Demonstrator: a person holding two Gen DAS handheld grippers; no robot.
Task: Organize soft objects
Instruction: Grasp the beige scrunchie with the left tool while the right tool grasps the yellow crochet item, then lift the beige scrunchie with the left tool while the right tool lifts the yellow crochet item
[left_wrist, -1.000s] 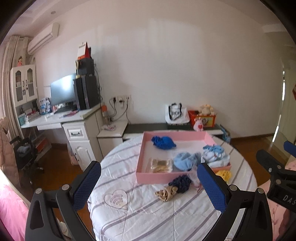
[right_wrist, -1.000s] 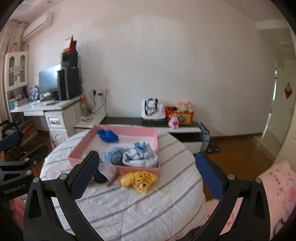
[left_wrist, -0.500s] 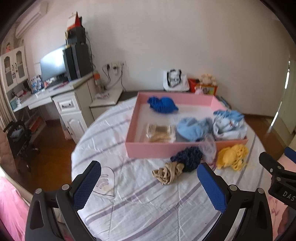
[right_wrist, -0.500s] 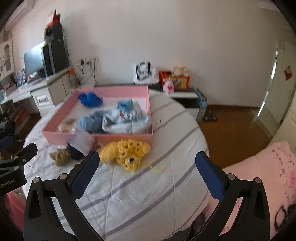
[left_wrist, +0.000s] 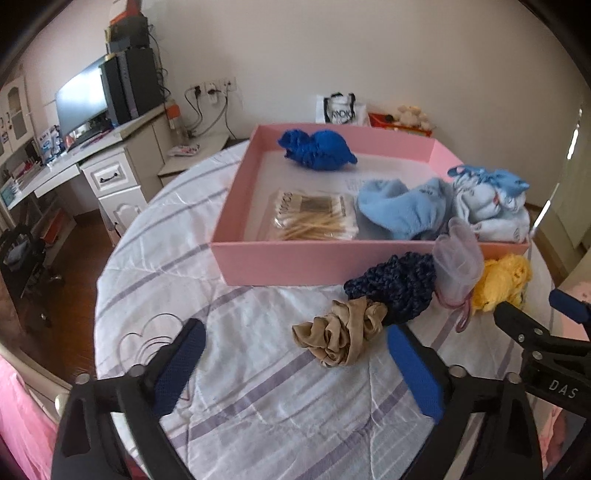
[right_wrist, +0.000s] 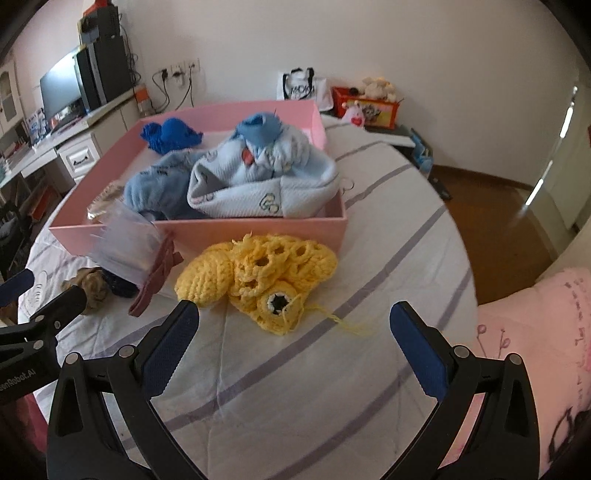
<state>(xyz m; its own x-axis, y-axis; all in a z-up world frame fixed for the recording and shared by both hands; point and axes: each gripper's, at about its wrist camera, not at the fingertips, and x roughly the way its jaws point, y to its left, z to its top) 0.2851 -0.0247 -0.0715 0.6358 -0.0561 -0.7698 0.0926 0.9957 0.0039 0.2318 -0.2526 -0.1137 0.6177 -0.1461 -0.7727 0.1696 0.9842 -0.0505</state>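
Note:
A pink tray on the round table holds a royal-blue knit piece, a light-blue sock, a pale-blue baby garment and a packet of cotton swabs. In front of the tray lie a beige scrunchie, a navy knit piece, a sheer lilac pouch and a yellow crochet piece. My left gripper hovers just short of the scrunchie, its jaws closing with nothing between them. My right gripper stands open just short of the yellow crochet piece.
The table carries a white cloth with purple stripes. A desk with a monitor stands at the left, a low cabinet with a bag and toys at the back wall. A pink pillow lies at the right.
Both grippers have sunk and tilted down toward the table, closing in on the loose items before the tray. The left jaws have narrowed slightly.

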